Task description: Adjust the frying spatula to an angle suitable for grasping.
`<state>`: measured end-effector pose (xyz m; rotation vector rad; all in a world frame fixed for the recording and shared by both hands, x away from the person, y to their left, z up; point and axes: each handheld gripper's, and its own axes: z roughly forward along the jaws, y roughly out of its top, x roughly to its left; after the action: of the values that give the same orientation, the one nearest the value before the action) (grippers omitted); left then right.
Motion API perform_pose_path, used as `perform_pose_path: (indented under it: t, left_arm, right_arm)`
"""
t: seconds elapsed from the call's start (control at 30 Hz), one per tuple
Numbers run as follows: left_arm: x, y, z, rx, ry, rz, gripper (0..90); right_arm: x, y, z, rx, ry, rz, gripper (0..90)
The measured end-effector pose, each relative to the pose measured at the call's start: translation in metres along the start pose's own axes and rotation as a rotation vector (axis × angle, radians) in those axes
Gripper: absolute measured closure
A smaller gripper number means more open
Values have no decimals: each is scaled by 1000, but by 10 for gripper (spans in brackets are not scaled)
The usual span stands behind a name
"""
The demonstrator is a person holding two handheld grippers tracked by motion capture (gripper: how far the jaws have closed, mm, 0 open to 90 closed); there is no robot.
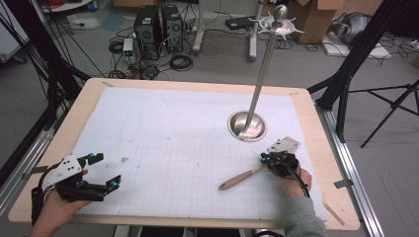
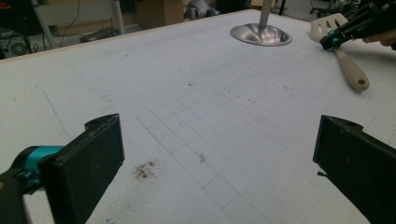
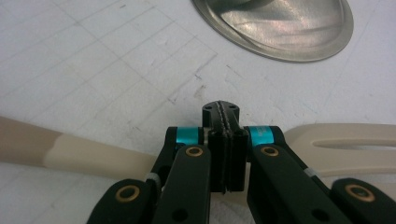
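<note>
A cream slotted spatula [image 1: 239, 178] with a wooden handle lies on the white grid mat [image 1: 173, 148], right of centre. My right gripper [image 1: 264, 159] is shut, jaws pressed pad to pad right over the spatula's neck [image 3: 93, 156]. The slotted blade [image 3: 345, 144] runs off to one side behind the jaws, and nothing shows between the pads. In the left gripper view that gripper's tip meets the spatula [image 2: 348, 65] just below its blade. My left gripper [image 1: 104, 170] is open at the table's near left corner, its fingers [image 2: 93, 158] wide apart over bare mat.
A metal stand with a round dish base [image 1: 247, 126] and a tall pole topped by hooks [image 1: 276, 22] rises just beyond the right gripper. A small dark stain [image 2: 144, 170] marks the mat near the left gripper. The wooden table edge [image 1: 326, 163] runs close on the right.
</note>
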<state>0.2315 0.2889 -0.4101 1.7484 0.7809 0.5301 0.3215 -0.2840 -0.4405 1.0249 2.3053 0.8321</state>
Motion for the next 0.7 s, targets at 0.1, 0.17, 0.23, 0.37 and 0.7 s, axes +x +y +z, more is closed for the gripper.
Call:
perform_pose_path:
  t: [0.1, 0.17, 0.23, 0.37, 0.7]
  left_arm:
    - [0, 0, 0, 0, 1, 1, 24]
    - [0, 0, -1, 1, -2, 0, 24]
    - [0, 1, -1, -1, -4, 2, 24]
    - [0, 1, 1, -3, -4, 1, 24]
    - [-1, 1, 3, 5, -11, 5, 24]
  right_arm:
    - [3, -1, -1, 13, -18, -17, 900]
    - [4, -2, -4, 16, -19, -17, 900]
    - [6, -6, -7, 7, -18, -6, 900]
    - [4, -11, -13, -13, -7, 38, 900]
    - [8, -23, -24, -36, -9, 75, 900]
